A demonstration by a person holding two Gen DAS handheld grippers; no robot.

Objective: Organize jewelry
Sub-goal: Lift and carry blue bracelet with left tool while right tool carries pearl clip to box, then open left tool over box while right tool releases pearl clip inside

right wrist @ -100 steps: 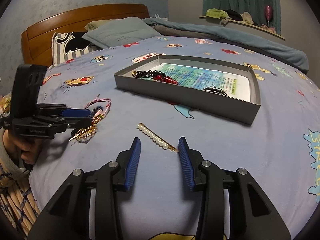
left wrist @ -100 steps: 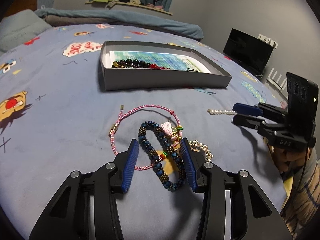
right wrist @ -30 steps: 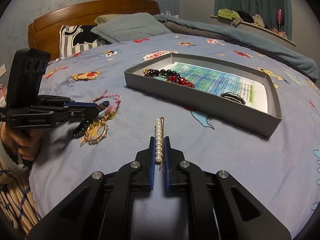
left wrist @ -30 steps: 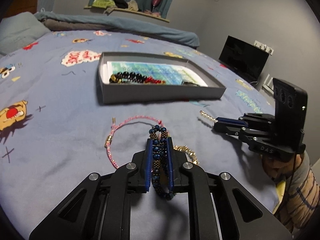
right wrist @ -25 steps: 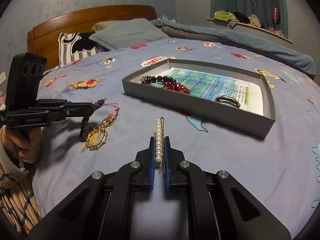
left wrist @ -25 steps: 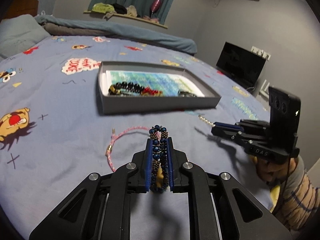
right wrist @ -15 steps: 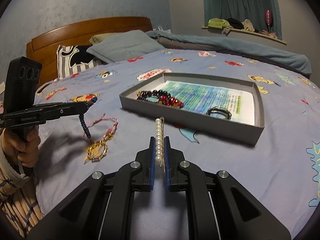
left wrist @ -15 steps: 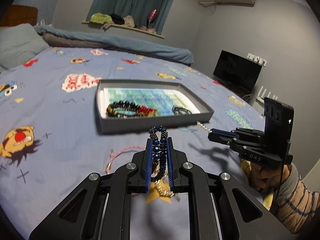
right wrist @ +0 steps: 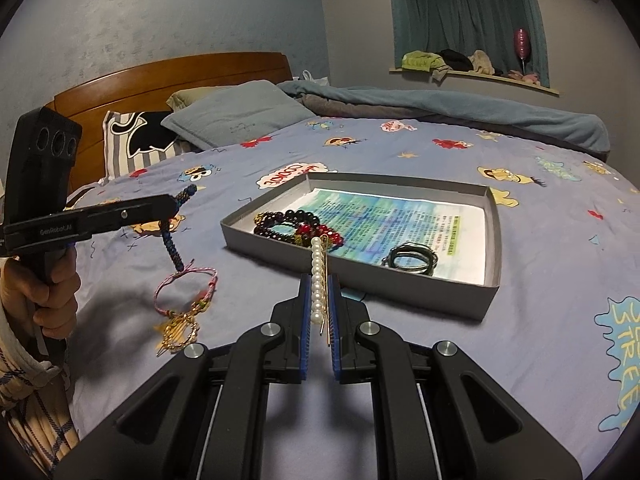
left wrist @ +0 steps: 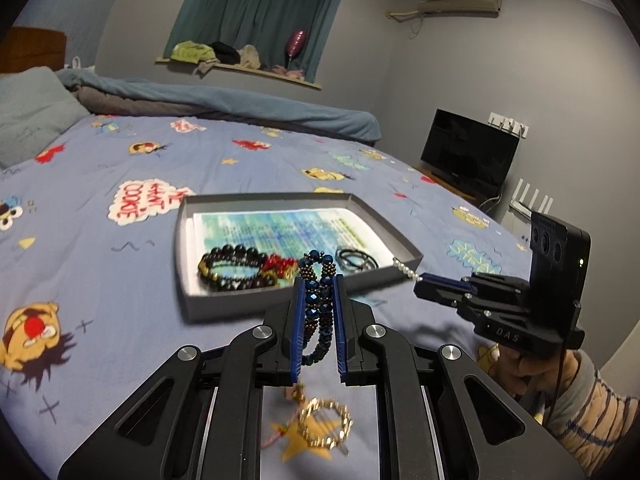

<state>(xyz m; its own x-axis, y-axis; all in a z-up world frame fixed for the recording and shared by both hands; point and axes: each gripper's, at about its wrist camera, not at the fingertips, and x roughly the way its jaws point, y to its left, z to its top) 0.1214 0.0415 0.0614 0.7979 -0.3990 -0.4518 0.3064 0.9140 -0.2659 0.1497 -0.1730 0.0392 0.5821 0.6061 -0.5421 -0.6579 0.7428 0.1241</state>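
Observation:
My left gripper (left wrist: 318, 284) is shut on a blue beaded bracelet (left wrist: 317, 300), held above the bed near the grey box (left wrist: 224, 304). In the right wrist view the bracelet (right wrist: 172, 242) hangs from the left gripper (right wrist: 174, 204), and a pink cord bracelet (right wrist: 186, 290) and a gold bracelet (right wrist: 178, 332) dangle tangled below it. My right gripper (right wrist: 320, 284) is shut on a pearl hair clip (right wrist: 318, 276), in front of the box (right wrist: 360, 280). The box holds a dark bead bracelet (right wrist: 288, 222) and black hair ties (right wrist: 412, 258).
The box lies on a blue cartoon bedsheet (right wrist: 540, 320) and is lined with a printed paper (right wrist: 400, 216). Pillows (right wrist: 236, 116) and a wooden headboard (right wrist: 160, 76) are at the far left. A rolled blanket (left wrist: 220, 100) lies behind; a TV (left wrist: 468, 152) stands right.
Both grippers closed on their pieces and lifted them off the sheet. The blue bracelet has risen toward the box, pulling the pink and gold bracelets up with it.

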